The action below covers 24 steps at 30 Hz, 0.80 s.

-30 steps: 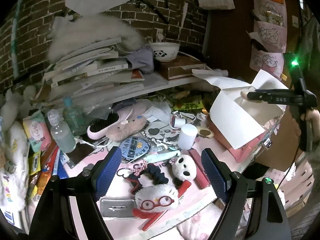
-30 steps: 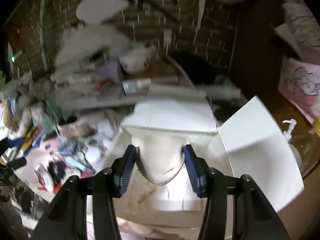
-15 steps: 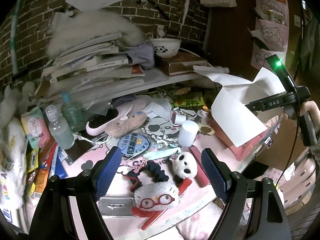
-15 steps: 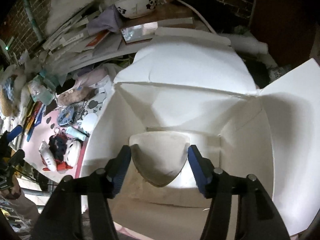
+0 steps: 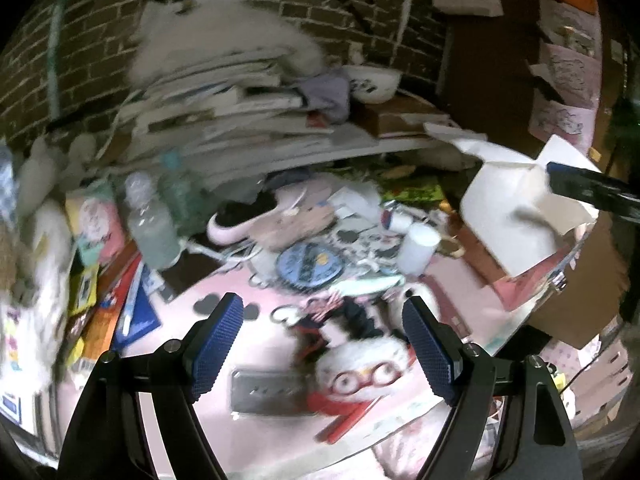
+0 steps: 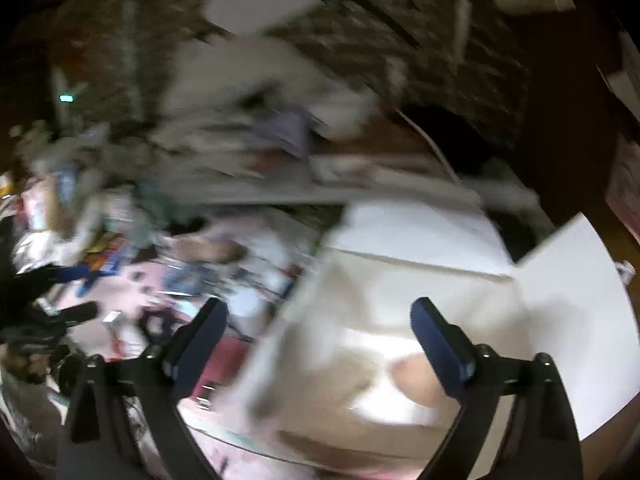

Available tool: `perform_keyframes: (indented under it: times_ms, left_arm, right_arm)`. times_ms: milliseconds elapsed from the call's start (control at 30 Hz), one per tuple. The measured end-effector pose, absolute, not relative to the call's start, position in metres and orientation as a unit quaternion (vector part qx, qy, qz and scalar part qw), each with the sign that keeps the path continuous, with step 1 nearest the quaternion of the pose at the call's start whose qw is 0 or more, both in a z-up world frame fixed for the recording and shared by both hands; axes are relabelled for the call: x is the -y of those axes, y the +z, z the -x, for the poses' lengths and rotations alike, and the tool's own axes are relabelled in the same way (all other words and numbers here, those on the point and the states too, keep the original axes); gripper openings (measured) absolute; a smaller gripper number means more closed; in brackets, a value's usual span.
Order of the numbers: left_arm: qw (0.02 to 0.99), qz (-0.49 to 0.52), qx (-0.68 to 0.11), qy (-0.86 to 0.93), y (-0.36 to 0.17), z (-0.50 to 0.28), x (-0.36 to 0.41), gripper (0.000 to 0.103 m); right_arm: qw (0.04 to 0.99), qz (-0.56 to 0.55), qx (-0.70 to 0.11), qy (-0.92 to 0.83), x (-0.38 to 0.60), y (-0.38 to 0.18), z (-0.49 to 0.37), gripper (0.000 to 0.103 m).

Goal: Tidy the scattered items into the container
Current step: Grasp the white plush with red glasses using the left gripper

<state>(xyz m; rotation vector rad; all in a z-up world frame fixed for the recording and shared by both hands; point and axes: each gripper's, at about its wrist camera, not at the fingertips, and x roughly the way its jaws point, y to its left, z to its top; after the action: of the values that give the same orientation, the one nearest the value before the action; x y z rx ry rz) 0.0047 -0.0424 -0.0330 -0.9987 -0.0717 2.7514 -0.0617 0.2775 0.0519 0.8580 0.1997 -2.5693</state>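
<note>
The left gripper (image 5: 322, 334) has its jaws wide apart, and a white plush toy with red glasses (image 5: 362, 370) lies between the fingertips, with a dark hair tie (image 5: 354, 320) just ahead of it. A metal latch plate (image 5: 266, 390) sits flat near the left finger. Ahead, a white cylinder (image 5: 416, 248) and two clear bottles (image 5: 154, 224) stand upright and block a low pass. The white box (image 6: 420, 300) under the right gripper (image 6: 320, 332) is open at the top, its flaps (image 6: 576, 304) standing up around the opening. A pale rounded object (image 6: 416, 376), blurred, lies inside.
</note>
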Motion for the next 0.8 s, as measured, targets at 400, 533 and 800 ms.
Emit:
perform_keyframes:
  times_ms: [400, 533, 800]
  left_arm:
    - [0.154, 0.338, 0.026, 0.928, -0.063, -0.033, 0.043, 0.079]
    - [0.17, 0.338, 0.016, 0.925, -0.063, -0.032, 0.024, 0.079]
    - [0.165, 0.36, -0.003, 0.918, -0.076, -0.016, -0.001, 0.079]
  right_arm:
    - [0.325, -0.219, -0.096, -0.915, -0.19, 0.004, -0.011, 0.095]
    - [0.326, -0.24, -0.083, -0.911, -0.183, -0.016, -0.01, 0.095]
    - [0.276, -0.265, -0.085, -0.92, -0.195, -0.048, -0.002, 0.095]
